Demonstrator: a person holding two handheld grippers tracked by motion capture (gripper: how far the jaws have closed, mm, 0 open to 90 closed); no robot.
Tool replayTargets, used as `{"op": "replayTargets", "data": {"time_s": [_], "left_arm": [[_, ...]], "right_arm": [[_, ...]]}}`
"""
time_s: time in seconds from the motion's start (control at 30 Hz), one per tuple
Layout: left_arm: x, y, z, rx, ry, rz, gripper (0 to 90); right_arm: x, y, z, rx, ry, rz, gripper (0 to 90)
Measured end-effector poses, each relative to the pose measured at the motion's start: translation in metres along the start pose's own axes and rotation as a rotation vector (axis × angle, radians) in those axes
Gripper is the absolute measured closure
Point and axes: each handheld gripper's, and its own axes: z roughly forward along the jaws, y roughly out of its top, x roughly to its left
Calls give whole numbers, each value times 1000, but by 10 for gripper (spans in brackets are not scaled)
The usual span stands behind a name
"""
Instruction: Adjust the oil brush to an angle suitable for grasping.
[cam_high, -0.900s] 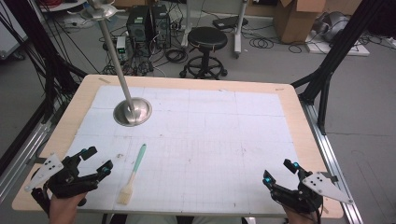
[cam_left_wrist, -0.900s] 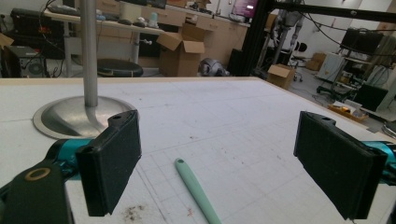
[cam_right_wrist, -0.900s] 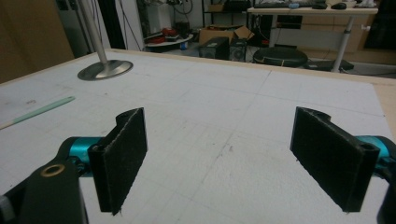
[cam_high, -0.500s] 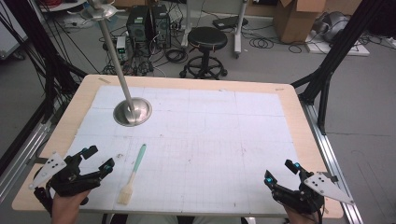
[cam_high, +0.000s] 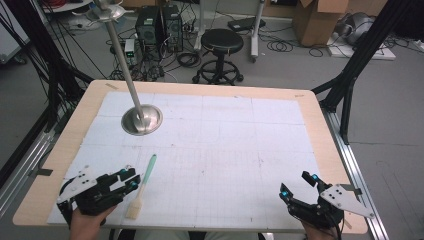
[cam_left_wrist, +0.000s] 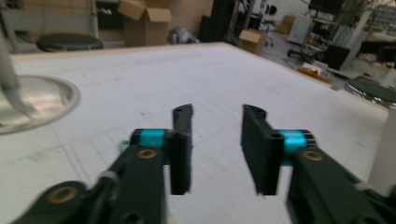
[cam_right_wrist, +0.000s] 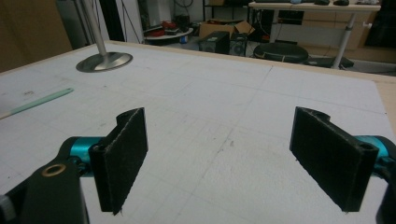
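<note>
Left gripper (cam_high: 125, 179) hovers beside the brush (cam_high: 142, 187), fingers part-spread, nothing between; right gripper (cam_high: 299, 187) wide and idle. Best to straddle the handle squarely, then pinch.

We have open desk (cam_high: 240, 150) across the middle and the whole right half, so either gripper could sweep there unhindered. At far left the metal stand base (cam_high: 142, 120) with its slanting pole (cam_high: 120, 55) blocks the way, and the brush (cam_high: 141, 186) lies just beside our left gripper (cam_high: 127, 178).

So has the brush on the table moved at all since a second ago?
No. The brush lies at the same spot below the round metal stand base, beside the left gripper.
</note>
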Motion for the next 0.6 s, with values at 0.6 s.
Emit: {"op": "replayTargets", "data": {"time_s": [0.6], "left_arm": [[-10, -27, 41, 320, 1, 88, 895]], "right_arm": [[1, -1, 2, 16, -1, -4, 179]]}}
